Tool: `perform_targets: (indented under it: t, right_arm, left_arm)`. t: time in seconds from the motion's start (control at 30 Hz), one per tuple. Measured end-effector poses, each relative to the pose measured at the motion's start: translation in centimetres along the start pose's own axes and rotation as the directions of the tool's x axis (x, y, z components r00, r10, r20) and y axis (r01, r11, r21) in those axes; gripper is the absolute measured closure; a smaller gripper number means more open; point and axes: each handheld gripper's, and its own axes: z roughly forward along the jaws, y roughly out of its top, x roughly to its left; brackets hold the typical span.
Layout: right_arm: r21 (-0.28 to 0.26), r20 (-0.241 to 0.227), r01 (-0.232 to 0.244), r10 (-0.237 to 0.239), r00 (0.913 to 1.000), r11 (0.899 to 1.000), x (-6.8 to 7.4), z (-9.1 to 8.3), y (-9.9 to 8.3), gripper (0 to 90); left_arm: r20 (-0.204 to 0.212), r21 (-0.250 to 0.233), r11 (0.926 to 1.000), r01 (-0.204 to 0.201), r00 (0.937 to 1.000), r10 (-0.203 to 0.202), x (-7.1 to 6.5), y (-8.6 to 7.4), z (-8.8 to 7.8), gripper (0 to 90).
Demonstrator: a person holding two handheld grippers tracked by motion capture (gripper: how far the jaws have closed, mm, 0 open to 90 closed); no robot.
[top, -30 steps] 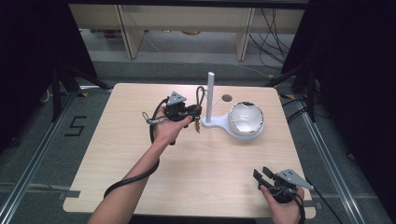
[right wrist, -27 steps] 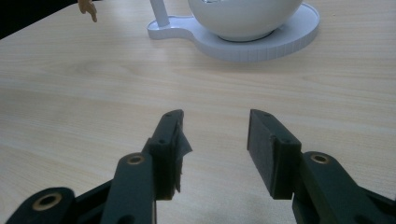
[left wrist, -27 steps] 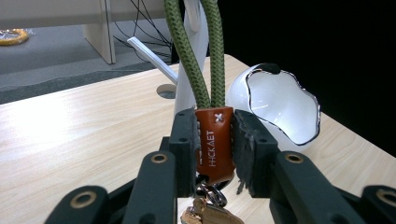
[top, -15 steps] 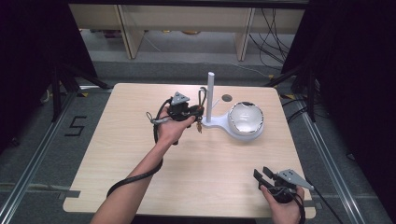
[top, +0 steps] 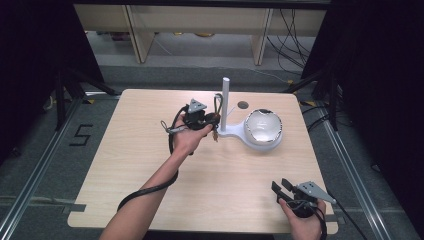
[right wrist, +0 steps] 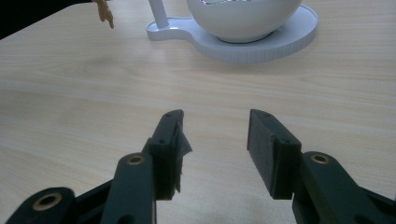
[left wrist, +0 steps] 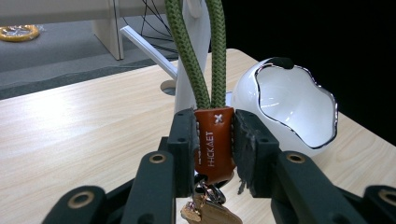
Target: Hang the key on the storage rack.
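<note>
A keychain with a green rope loop and an orange leather tag is in my left gripper, which is shut on the tag. Its jaws have just eased open slightly, with the tag still between the pads. Brass keys dangle below. In the high view the left gripper is just left of the white stand's post, the rope loop close beside it. A white bowl sits on the stand's base. My right gripper stands open and empty near the table's front right corner.
The stand's base and bowl lie ahead of the right gripper, with bare wood between. A round cable hole is behind the stand. Shelves and cables are beyond the table's far edge.
The left gripper with the keychain has shifted slightly toward the post. The right gripper has stayed put.
</note>
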Motion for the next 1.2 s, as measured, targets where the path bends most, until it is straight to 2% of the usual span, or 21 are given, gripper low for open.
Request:
perform_targets:
  t: [0.33,0.4,0.43,0.57,0.9,0.97,1.0,1.03,1.07,1.13,1.17,1.2]
  right_arm:
    - [-0.005,-0.002,-0.008,0.008,1.0,1.0,0.0,0.0,0.0,56.4]
    - [-0.01,0.019,0.026,-0.026,0.9995,1.0,-0.2,-0.1,0.1,56.4]
    - [-0.012,0.006,0.017,-0.017,0.9998,1.0,-0.1,0.0,0.0,56.4]
    - [-0.013,0.002,0.01,-0.01,1.0,1.0,-0.1,0.0,0.0,56.4]
    - [-0.016,0.007,0.017,-0.017,0.9998,1.0,-0.1,0.1,0.0,56.4]
    - [-0.015,0.008,0.032,-0.032,0.9995,0.999,-0.1,0.1,0.0,56.4]
    - [-0.018,-0.003,0.024,-0.024,0.9997,1.0,-0.1,0.1,0.0,56.4]
    - [-0.021,0.015,0.043,-0.043,0.999,0.999,-0.2,0.2,-0.1,56.4]
    - [-0.022,0.02,0.021,-0.02,0.9996,1.0,0.0,0.1,-0.1,56.4]
    - [-0.017,0.012,0.015,-0.015,0.9998,1.0,0.0,0.0,-0.1,56.4]
    - [-0.01,0.017,-0.018,0.018,0.9997,1.0,0.3,-0.1,-0.1,56.4]
    - [-0.005,0.016,-0.027,0.027,0.9995,1.0,0.4,-0.1,-0.1,56.4]
  left_arm:
    - [-0.02,0.009,0.9998,-0.016,0.9997,0.016,-0.3,0.0,0.8,67.8]
    - [-0.02,0.01,0.9998,-0.018,0.9996,0.019,-0.3,-0.1,0.9,67.3]
    - [-0.02,0.013,0.9997,-0.022,0.9995,0.023,-0.3,-0.1,1.0,67.0]
    - [-0.023,0.012,0.9994,-0.033,0.9992,0.033,-0.4,-0.1,0.9,66.0]
    - [-0.006,0.044,0.9964,-0.072,0.9974,0.072,-0.8,-0.7,0.7,56.9]
    - [-0.002,0.037,0.9964,-0.076,0.9971,0.076,-0.8,-0.7,0.5,56.0]
    - [-0.003,0.038,0.996,-0.081,0.9967,0.081,-0.9,-0.7,0.4,55.5]
    - [-0.003,0.036,0.996,-0.081,0.9967,0.081,-0.9,-0.7,0.2,54.8]
    - [-0.003,0.032,0.996,-0.083,0.9965,0.083,-0.9,-0.7,0.1,53.7]
    - [-0.005,0.027,0.9954,-0.092,0.9957,0.093,-1.0,-0.7,-0.3,51.3]
    - [-0.008,0.028,0.9948,-0.098,0.9952,0.098,-1.0,-0.7,-0.5,50.0]
    - [-0.01,0.025,0.9945,-0.102,0.9947,0.102,-1.1,-0.8,-0.8,48.6]
